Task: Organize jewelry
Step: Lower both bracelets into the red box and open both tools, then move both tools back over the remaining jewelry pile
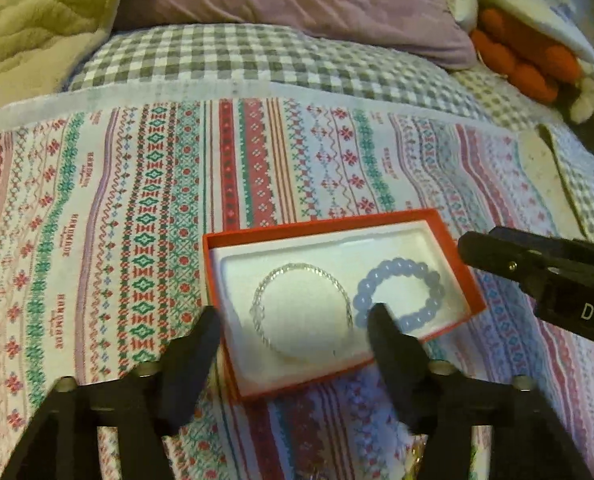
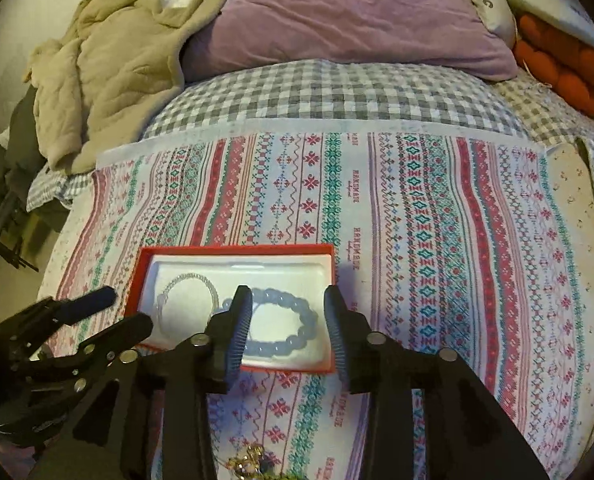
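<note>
My right gripper is nearest the lens: jaws wide apart, holding nothing, poised just over the near edge of the red box. The blue bead bracelet shows in the gap between its fingers, lying loose on the white liner, not touched.

My left gripper is also spread apart and empty, straddling the box's near-left corner; one finger overlaps the bead bracelet's edge in the left wrist view, contact not clear. The silver chain bracelet lies between its fingers, flat in the liner.

Both bracelets sit side by side in the one recess, silver to the left, beads to the right, just beside each other, possibly touching. That reads as sorted and laid flat so they don't tangle.

The box rests open on the patterned cloth spread across the bed. No lid that I can see.

At the bottom edge of the right wrist view there's a gold tangle of jewelry, on the cloth, partly cut off. Probably the next piece to go in. My guess: task partly done.

Purple pillow and beige blanket are well behind, irrelevant.
</note>
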`<action>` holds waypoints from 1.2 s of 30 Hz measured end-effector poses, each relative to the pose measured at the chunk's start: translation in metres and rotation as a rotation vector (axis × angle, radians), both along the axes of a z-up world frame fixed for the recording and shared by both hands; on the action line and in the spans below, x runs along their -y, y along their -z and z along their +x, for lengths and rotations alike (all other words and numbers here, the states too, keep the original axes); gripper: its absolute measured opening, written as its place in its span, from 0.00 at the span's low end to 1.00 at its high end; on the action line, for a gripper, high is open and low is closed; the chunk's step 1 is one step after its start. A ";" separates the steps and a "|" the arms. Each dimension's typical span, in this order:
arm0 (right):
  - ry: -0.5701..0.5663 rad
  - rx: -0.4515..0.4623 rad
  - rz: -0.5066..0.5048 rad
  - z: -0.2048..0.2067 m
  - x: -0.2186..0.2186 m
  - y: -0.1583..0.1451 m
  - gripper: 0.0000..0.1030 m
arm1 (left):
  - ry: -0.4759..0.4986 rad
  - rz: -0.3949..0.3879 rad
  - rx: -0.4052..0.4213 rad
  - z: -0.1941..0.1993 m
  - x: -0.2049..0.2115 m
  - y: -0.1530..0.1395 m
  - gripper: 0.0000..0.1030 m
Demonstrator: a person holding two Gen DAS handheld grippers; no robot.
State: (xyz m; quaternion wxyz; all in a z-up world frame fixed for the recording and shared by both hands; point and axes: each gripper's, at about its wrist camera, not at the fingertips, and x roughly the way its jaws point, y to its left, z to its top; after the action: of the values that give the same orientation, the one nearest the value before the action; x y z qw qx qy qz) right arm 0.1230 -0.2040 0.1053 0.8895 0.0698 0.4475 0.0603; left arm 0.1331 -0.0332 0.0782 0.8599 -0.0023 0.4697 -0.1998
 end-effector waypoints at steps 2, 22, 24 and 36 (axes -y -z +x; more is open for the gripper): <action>0.007 -0.005 -0.004 -0.007 0.002 -0.002 0.45 | 0.004 0.017 0.013 -0.007 -0.001 -0.004 0.76; 0.019 -0.099 -0.140 -0.075 0.011 0.017 0.71 | -0.065 0.118 -0.063 -0.055 -0.028 0.014 0.95; 0.010 -0.112 -0.145 -0.083 0.010 0.021 0.73 | -0.075 0.117 -0.086 -0.059 -0.032 0.020 0.95; -0.070 -0.243 -0.216 -0.106 -0.004 0.058 0.73 | -0.059 0.154 -0.216 -0.075 -0.047 0.049 0.95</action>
State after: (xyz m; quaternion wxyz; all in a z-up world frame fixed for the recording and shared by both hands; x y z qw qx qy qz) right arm 0.0170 -0.1997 0.0472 0.8286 -0.0349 0.5578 0.0340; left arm 0.0585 0.0143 0.0295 0.8074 0.0282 0.5733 -0.1365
